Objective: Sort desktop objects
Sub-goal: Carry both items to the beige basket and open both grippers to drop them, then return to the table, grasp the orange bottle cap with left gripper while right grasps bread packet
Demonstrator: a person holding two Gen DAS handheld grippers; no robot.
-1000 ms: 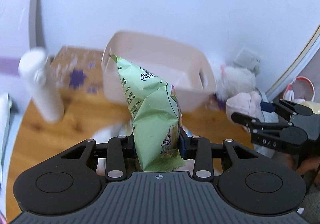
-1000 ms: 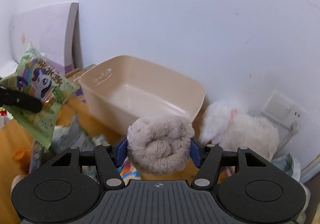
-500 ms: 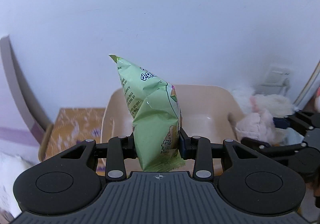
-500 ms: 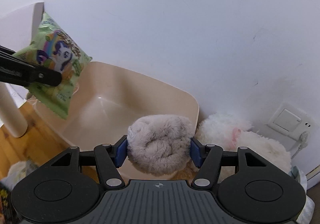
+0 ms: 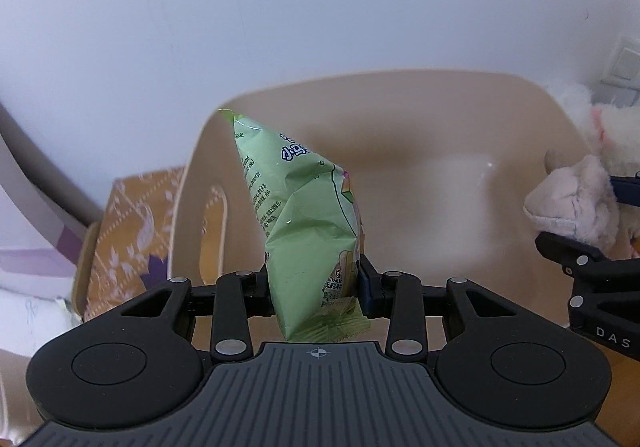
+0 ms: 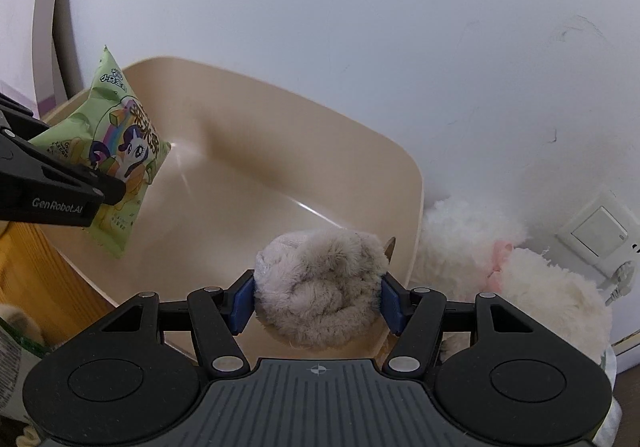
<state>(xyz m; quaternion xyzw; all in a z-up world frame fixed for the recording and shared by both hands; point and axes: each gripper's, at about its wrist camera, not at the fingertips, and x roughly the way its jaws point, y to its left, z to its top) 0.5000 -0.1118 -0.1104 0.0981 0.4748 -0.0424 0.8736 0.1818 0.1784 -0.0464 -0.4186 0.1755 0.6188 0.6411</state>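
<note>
left gripper (image 5: 314, 289) pinches the green snack bag (image 5: 304, 223) near its bottom seam, so the bag stands up and out along the fingers. jaws narrow, pads pressing the foil, no gap seen. the bag hangs over the near left part of the beige bin (image 5: 400, 95), above the floor and not touching it; held there likely for a drop into the bin.

right gripper (image 6: 318, 297) clamps a grey-beige fluffy roll (image 6: 320, 287), likely a rolled sock or plush. jaws mid-wide, blue pads (image 6: 242, 301) sunk into the fluff on both sides. the roll sits over the bin's near right edge, close to the corner by the white plush (image 6: 500, 275), which lies outside the bin against the wall. both items come in side by side, probably to sort them into the same bin.

bin looks empty, only glare on its floor. a patterned box (image 5: 132, 227) stands just left of the bin.

versus a second ago: both grippers have closed in on the bin and tipped downward. the bin was then further off, with wood desk, a white bottle and clutter in front; now it fills both views and those are out of frame. in the right view the bag has moved from left of the bin to over it. grips look unchanged, same hold points on bag and roll. nothing released yet.
</note>
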